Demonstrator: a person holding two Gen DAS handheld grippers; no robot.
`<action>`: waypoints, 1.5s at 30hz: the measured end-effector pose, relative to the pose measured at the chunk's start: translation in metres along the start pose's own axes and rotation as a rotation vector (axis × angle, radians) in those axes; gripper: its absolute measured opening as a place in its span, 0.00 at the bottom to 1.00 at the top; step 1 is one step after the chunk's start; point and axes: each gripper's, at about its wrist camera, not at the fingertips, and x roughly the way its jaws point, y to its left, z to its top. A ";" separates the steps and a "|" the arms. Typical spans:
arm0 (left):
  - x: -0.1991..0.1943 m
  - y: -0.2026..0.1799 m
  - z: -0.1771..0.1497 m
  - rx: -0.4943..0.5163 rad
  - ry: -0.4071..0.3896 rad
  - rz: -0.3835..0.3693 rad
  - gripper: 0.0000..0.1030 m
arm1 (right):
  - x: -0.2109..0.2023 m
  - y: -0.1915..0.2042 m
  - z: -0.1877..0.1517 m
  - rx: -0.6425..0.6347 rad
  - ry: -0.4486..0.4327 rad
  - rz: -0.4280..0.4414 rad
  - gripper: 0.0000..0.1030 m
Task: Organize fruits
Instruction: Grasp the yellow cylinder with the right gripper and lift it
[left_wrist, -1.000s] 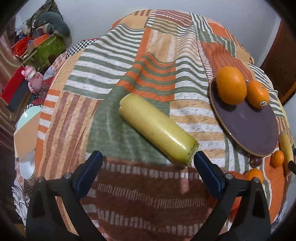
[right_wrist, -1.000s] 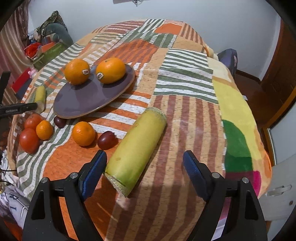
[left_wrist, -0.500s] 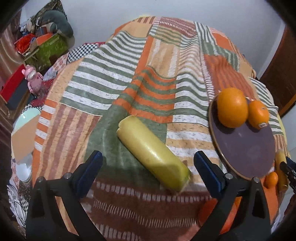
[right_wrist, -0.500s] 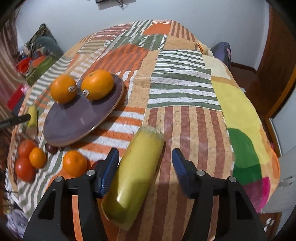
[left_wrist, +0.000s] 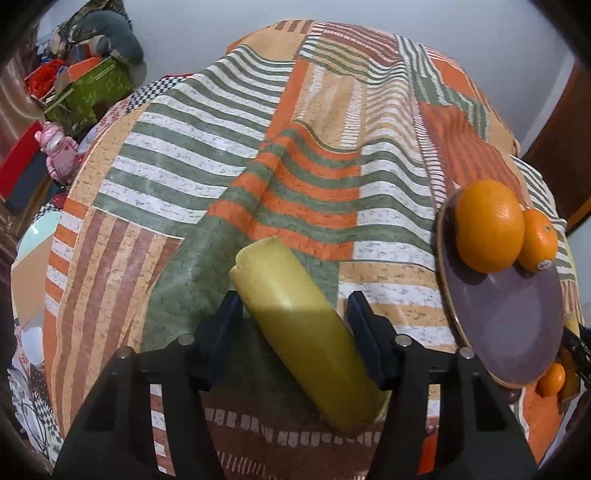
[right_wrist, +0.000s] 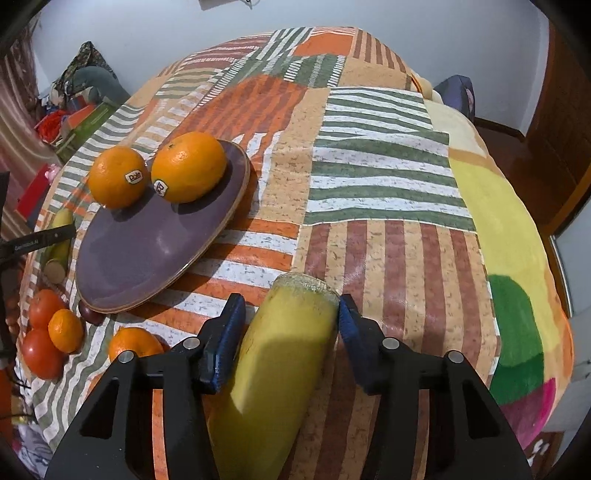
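A long yellow-green cut fruit piece lies on the patchwork cloth, and my left gripper has closed around its far end. My right gripper is closed around the cut end of another such yellow-green piece. A purple round plate holds two oranges, the second orange beside the first. The plate also shows in the left wrist view at the right.
Red tomatoes, small oranges and a dark plum lie left of the plate. The left gripper and its fruit show at the far left. Boxes and toys lie beyond the bed's left edge.
Both grippers moved forward over their yellow-green pieces and their jaws narrowed from wide open to closed on the pieces.
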 end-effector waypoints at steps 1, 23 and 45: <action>-0.002 -0.001 -0.002 0.011 0.002 -0.011 0.53 | -0.001 0.000 -0.001 -0.002 -0.003 0.002 0.46; -0.017 -0.024 -0.031 0.156 0.060 -0.115 0.40 | -0.019 -0.008 -0.017 0.028 0.037 0.028 0.50; -0.012 -0.028 -0.024 0.142 0.034 -0.083 0.39 | -0.016 -0.005 -0.025 0.059 0.031 0.068 0.54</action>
